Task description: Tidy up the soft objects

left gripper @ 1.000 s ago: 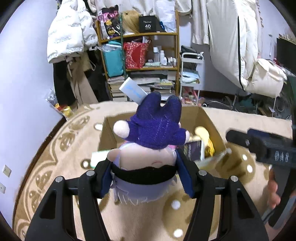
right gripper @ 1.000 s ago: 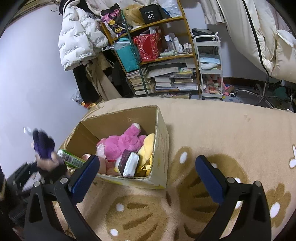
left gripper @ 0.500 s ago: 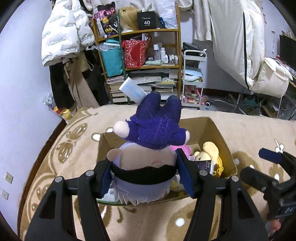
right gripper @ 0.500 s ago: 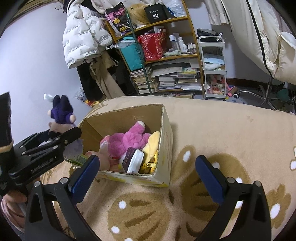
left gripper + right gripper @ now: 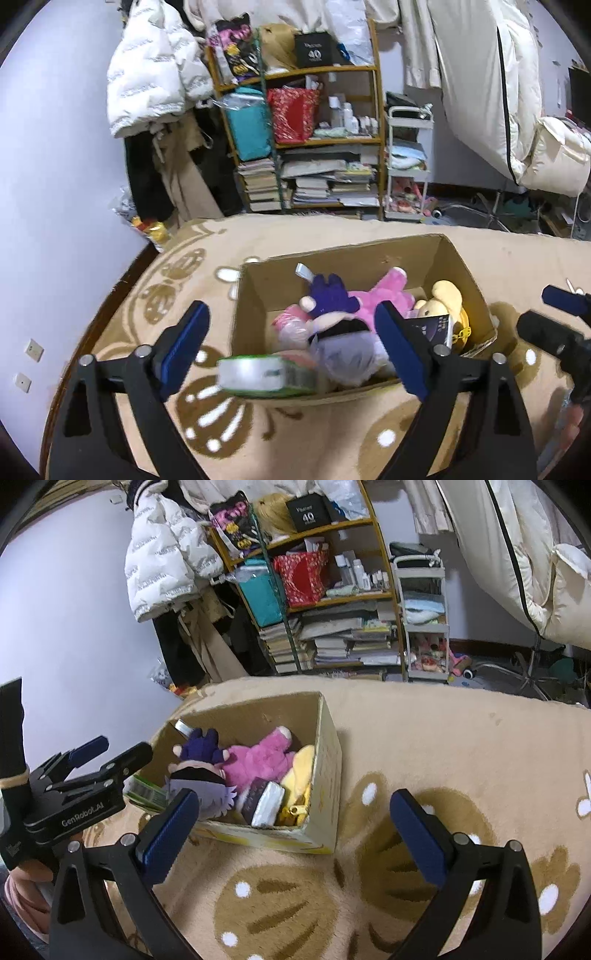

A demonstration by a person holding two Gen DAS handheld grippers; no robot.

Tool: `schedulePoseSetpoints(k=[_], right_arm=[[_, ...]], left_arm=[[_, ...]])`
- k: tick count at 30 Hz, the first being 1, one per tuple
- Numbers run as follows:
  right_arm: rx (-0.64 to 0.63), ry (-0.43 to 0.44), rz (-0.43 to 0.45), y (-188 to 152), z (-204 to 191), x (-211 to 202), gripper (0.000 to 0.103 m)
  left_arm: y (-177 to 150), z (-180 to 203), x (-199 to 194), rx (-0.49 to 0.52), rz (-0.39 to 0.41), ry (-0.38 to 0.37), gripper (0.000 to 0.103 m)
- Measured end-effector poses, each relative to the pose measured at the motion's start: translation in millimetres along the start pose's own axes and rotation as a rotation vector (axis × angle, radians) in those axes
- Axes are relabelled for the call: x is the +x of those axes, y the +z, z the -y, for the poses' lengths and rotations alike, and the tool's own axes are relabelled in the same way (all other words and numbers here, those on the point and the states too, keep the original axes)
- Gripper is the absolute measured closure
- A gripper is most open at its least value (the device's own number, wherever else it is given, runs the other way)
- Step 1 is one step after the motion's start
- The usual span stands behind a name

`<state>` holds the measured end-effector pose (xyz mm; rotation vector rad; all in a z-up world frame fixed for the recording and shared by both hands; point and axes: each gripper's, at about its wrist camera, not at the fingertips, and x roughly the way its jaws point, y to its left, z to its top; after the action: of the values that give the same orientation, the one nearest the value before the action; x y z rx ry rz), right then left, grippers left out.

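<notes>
A cardboard box (image 5: 458, 258) (image 5: 325, 746) stands on the beige rug. In it lie a plush doll with a purple hat (image 5: 332, 317) (image 5: 199, 771), a pink plush (image 5: 384, 291) (image 5: 258, 757) and a yellow plush (image 5: 447, 295) (image 5: 299, 771). My left gripper (image 5: 291, 347) is open and empty just above the box's near edge; it also shows in the right wrist view (image 5: 110, 753). My right gripper (image 5: 291, 834) is open and empty, over the rug in front of the box; it also shows at the right in the left wrist view (image 5: 554, 314).
A green-and-white packet (image 5: 266, 373) leans at the box's near left corner. A dark booklet (image 5: 432, 328) (image 5: 266, 801) sits among the plushes. A cluttered wooden shelf (image 5: 306, 140), hanging coats and a white trolley (image 5: 406, 166) stand behind. The patterned rug (image 5: 443, 746) stretches to the right.
My left gripper opened and let go of the purple-hat doll, which dropped into the box beside the pink plush. The right gripper stayed open and shifted slightly.
</notes>
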<state>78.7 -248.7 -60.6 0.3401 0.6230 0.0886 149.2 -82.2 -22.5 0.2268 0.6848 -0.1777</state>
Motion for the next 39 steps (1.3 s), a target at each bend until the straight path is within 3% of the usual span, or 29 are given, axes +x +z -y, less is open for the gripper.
schedulePoseSetpoints(k=[12,21,28,39], right_arm=[[-0.063,0.030,0.142,1,-18,-45,0.000],[-0.133,0.021,0.190,-3,-39,-75,0.000],[-0.164,-0.026,0.194,-13,-46,-85,0.000],[-0.184,-0.068,0.207,-18,-42,-88,0.000]], left_arm=[[-23,-37,-75,-0.103,0.089,0.029,0.002],[-47,-31,-125,-0.082,0.160,0.049,0.002],[-64,-27,-138,-0.069,0.154,0.063,0.002],[-73,-25,-126,-0.059,0.130,0.060,0.002]])
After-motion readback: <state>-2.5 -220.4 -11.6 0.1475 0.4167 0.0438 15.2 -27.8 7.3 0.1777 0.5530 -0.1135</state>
